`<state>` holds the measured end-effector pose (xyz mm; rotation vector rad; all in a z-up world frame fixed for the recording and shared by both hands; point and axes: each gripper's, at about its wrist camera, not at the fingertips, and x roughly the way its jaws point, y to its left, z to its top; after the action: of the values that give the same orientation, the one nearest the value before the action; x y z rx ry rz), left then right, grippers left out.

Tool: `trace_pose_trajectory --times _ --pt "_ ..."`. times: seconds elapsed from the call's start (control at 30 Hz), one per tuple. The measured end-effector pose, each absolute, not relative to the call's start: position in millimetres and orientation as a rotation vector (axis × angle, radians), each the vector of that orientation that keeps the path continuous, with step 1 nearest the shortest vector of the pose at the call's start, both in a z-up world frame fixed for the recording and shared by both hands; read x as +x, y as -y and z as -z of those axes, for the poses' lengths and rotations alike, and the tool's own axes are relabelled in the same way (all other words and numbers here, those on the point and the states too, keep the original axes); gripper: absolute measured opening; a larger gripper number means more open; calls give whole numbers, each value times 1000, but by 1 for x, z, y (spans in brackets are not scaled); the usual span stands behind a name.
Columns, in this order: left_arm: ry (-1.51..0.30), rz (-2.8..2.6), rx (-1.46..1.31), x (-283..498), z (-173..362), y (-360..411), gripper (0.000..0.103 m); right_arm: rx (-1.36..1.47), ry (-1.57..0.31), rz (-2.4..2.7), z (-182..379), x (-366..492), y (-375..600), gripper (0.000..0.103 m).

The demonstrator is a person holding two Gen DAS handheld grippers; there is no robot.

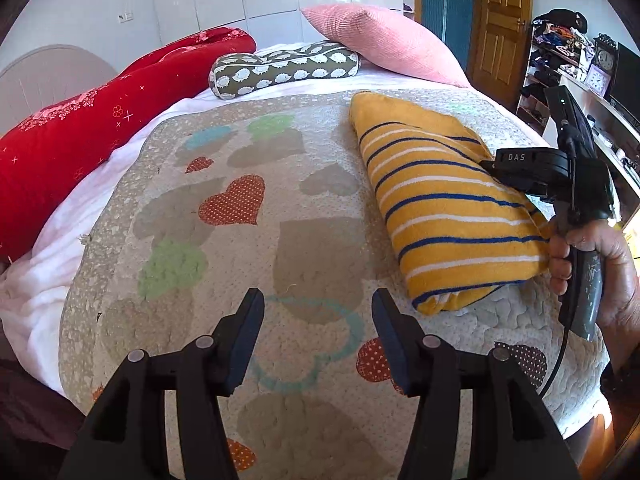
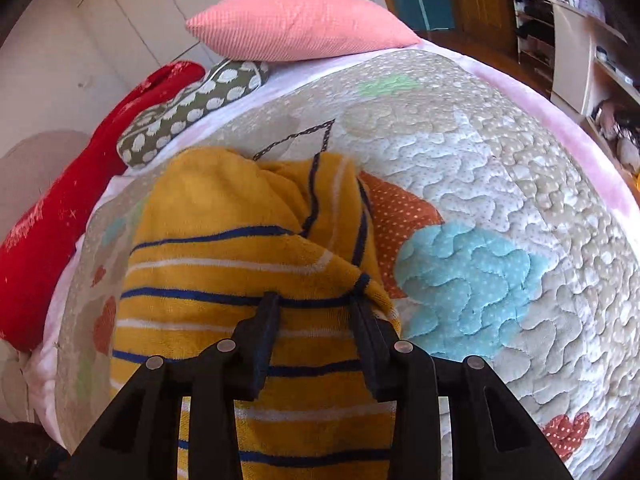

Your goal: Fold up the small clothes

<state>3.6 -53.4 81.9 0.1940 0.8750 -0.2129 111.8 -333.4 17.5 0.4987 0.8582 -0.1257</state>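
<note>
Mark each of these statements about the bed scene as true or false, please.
1. The yellow terry garment with blue and white stripes lies folded on the heart-patterned quilt. True.
2. The left tongs hold the garment. False: they are open above bare quilt, with nothing between them.
3. The pink ribbed pillow rests partly on the olive bolster with white hedgehog print. True.
4. The long red cushion lies on top of the garment. False: it lies apart, along the bed's far side.
</note>
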Motion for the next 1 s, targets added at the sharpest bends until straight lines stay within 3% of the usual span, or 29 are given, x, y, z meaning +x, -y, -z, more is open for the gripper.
trace_pose_trajectory --times 0.2,0.43,0.53,0.9,1.0 --pt "-898 244 154 9 -80 48 57 394 -867 135 -34 94 323 38" --pt "-972 322 -35 53 -80 23 63 452 -806 153 -59 59 359 66" --pt "-974 335 -54 82 -81 25 67 537 -806 96 -56 57 376 73" --pt "-1189 686 -250 173 -22 92 69 872 -852 -77 3 106 402 79" --pt "-1216 739 -294 188 -10 108 78 889 -843 -130 7 121 400 81"
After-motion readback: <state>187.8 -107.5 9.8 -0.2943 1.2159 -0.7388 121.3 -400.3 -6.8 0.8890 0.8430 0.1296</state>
